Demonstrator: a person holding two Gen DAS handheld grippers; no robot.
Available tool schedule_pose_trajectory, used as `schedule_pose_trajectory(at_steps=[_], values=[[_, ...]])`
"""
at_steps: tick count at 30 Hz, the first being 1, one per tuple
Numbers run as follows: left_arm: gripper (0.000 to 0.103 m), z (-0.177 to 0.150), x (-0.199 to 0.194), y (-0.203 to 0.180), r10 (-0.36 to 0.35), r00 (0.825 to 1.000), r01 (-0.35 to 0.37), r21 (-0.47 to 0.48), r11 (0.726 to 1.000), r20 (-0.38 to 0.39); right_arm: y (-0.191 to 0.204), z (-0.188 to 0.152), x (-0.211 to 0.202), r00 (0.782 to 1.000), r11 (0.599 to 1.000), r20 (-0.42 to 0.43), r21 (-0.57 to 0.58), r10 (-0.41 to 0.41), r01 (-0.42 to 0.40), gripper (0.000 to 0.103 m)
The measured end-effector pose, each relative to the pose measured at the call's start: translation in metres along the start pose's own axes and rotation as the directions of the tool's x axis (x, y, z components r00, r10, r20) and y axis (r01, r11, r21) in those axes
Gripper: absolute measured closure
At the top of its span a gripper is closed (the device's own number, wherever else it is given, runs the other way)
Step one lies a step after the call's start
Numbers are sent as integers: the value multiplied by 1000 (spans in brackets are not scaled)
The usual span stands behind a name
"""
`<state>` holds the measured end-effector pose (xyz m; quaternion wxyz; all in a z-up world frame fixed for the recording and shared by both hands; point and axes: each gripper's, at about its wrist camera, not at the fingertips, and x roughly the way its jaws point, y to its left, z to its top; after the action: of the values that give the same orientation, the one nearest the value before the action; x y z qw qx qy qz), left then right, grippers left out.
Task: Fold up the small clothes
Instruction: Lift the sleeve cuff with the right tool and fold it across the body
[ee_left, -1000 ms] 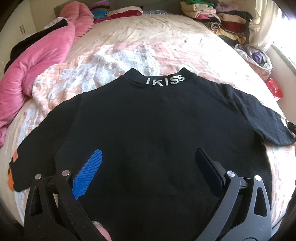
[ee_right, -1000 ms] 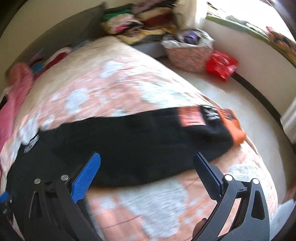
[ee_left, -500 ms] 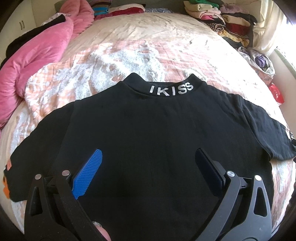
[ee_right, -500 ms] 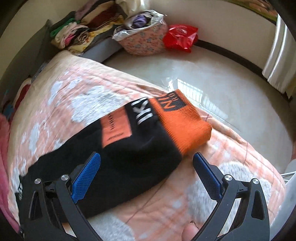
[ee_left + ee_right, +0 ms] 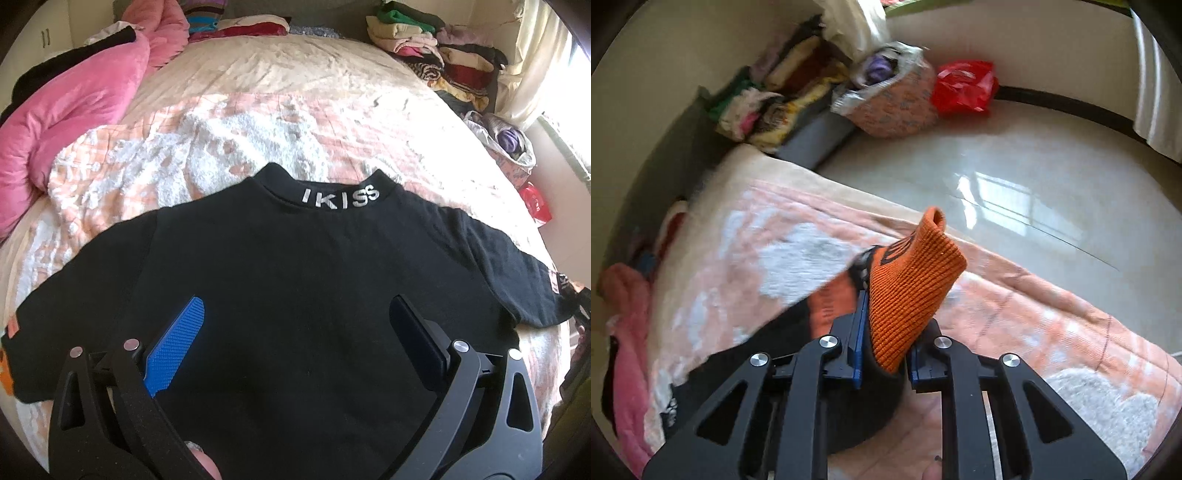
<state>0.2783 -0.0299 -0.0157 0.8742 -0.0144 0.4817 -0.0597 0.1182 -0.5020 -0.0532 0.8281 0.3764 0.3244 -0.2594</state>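
The black sweater [image 5: 295, 295] lay spread flat, back side up, on the bed [image 5: 295, 88], collar with its lettering pointing away from the left tool and both sleeves extended outward. The right tool [image 5: 884, 354] was closed on the orange cuff [image 5: 912, 291] of the right sleeve, with the cuff standing up between the jaws, clear of the blanket. The left tool [image 5: 295, 332] hovered over the lower body of the garment, jaws wide apart and holding nothing.

Judged step: the first sleeve fold, with the grip made and the carry not yet done. The next move likely called for carrying the cuff inward across the back panel and laying it flat before release; the left tool was placed to pin the body if needed.

Clearance: the right sleeve end sat close to the bed edge, with bare floor [image 5: 1015, 177] beyond, so slack could slip off that side. Open blanket remained beyond the collar. The pink duvet [image 5: 70, 110] lay well apart on the left.
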Motion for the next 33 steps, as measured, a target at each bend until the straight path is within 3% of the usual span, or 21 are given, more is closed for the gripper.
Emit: schedule_pose_trajectory(at_steps=[7, 16, 24, 33], values=[[9, 5, -20, 9, -30, 999, 30, -25, 999, 12, 74, -9, -44, 980, 970, 36, -158, 194, -186, 89], [9, 14, -44, 28, -109, 993, 111, -76, 991, 32, 188, -56, -79, 935, 864, -62, -363, 350, -348, 89], [9, 18, -44, 56, -173, 985, 175, -168, 970, 27, 260, -118, -84, 901, 784, -186, -445, 392, -433, 89], [9, 13, -33, 96, -262, 965, 257, -301, 919, 24, 329, -213, -66, 859, 669, -343, -540, 379, -511, 89]])
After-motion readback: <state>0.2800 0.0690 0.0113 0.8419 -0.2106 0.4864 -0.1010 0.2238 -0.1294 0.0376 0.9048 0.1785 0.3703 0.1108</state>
